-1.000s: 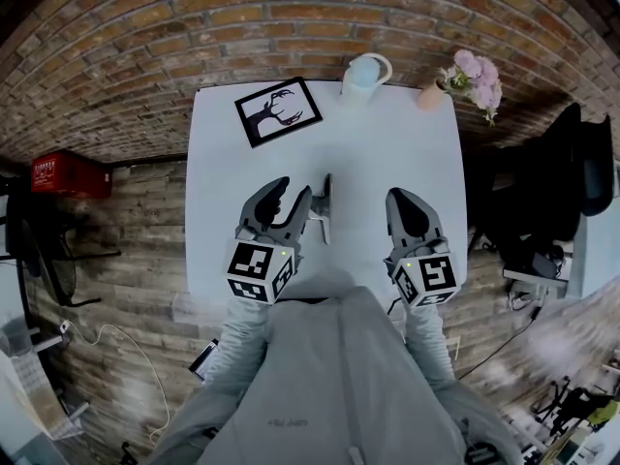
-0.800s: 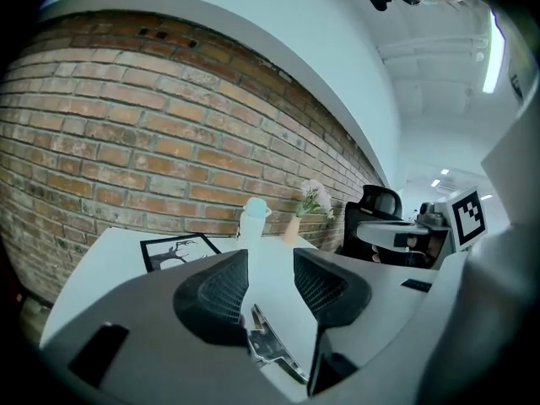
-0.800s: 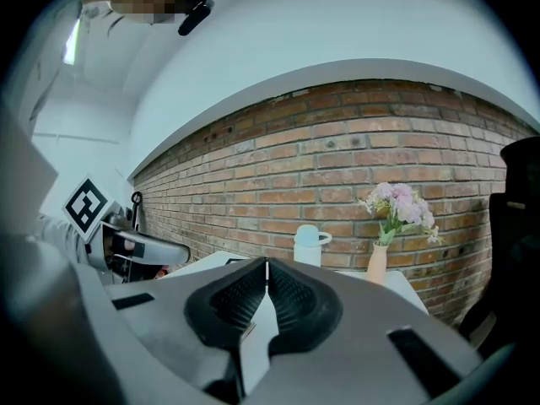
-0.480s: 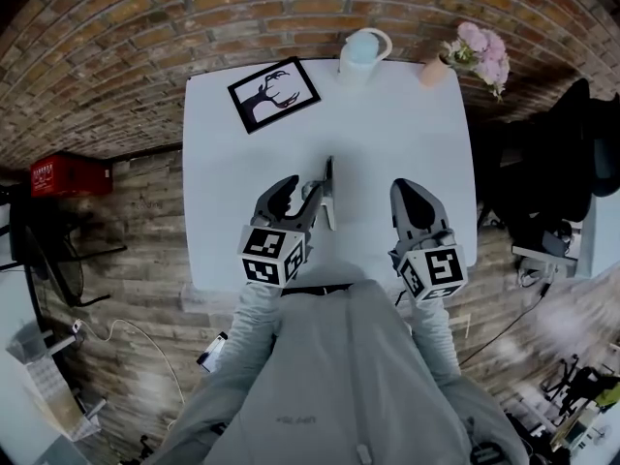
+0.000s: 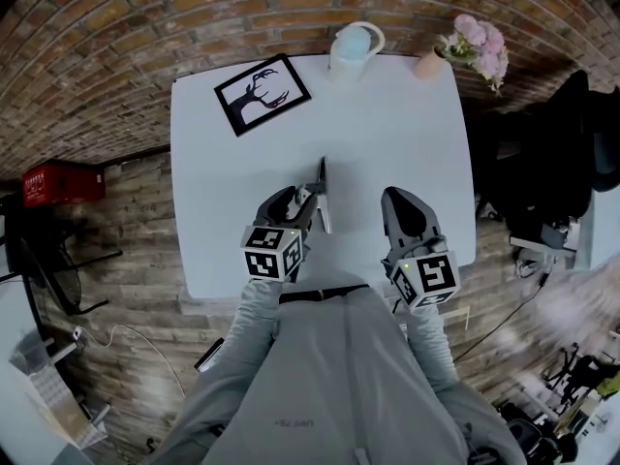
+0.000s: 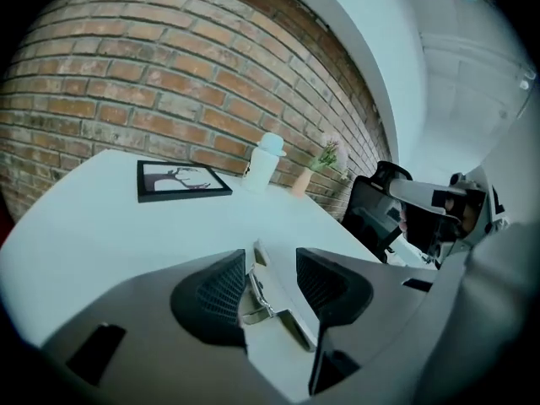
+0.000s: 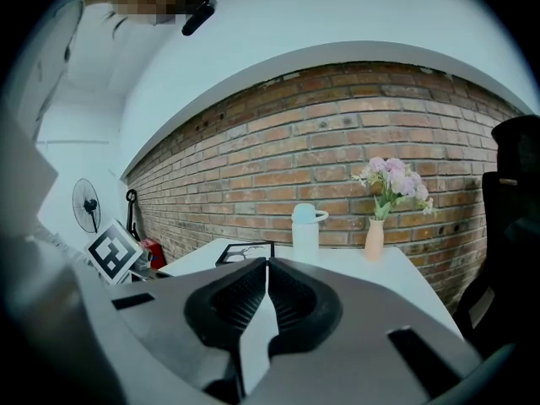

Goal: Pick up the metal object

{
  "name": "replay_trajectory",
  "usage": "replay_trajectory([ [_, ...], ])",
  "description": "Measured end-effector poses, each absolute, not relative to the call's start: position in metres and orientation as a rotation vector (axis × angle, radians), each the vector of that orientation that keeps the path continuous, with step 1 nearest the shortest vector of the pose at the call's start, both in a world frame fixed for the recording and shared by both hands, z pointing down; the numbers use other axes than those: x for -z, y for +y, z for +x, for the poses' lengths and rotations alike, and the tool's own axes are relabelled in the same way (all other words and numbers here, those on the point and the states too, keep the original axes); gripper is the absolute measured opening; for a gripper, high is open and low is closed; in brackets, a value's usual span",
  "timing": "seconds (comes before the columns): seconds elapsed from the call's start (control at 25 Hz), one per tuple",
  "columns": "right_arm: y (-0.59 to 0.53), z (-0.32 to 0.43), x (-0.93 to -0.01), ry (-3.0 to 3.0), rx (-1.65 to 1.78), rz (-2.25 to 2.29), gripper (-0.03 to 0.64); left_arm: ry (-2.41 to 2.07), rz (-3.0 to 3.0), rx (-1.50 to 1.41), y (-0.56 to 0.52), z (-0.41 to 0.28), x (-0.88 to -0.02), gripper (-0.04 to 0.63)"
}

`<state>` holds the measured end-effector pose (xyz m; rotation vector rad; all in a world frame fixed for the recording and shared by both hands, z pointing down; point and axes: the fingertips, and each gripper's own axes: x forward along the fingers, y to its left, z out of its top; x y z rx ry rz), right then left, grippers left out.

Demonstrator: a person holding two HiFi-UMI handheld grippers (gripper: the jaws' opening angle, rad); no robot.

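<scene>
- Near the front middle of the white rectangular table (image 5: pixel 387 124), the slim grey metal object (image 5: pixel 321 190), a narrow strip with a small bracket on it, appears to lie flat on the top with its far end past the jaw tips.
- The left gripper (image 5: pixel 294 201) is set round it: in the left gripper view the metal object (image 6: pixel 268 300) lies between the two ribbed pads, close to the left pad, with a clear gap at the right one. The jaws of the left gripper (image 6: pixel 270 264) are opening and stand wide; nothing is clamped.
- The right gripper (image 5: pixel 404 201) hovers beside it, apart from the object. In the right gripper view the right gripper (image 7: pixel 264 270) has its jaws together with nothing between them.
- By my reading the pickup is not done: the approach is made, while the squeeze and the lift are left.
- Room: the near table edge is just behind both grippers, so a pull toward the person has little margin.
- The black-framed deer picture (image 5: pixel 262 93), the pale blue bottle with a handle (image 5: pixel 354 46) and the peach vase of pink flowers (image 5: pixel 432 64) all stand along the far edge, well apart from the object.
- The tabletop between them and the grippers is bare, and straight up looks unobstructed.
</scene>
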<state>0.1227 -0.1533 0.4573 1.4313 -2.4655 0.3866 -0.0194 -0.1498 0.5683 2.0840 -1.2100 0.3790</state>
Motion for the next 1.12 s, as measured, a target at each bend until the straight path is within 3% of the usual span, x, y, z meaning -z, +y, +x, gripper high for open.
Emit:
replay_trajectory([
  [0.8,-0.136,0.123,-0.487,-2.378,-0.49,1.48,0.025,-1.096,1.989,-0.386,-0.152,-0.003,-0.617,0.189],
  [1.12,-0.135,0.123,-0.488,-2.375,-0.484,1.473,0.025,-1.097,1.983,-0.414,-0.152,-0.001,-0.619,0.147],
])
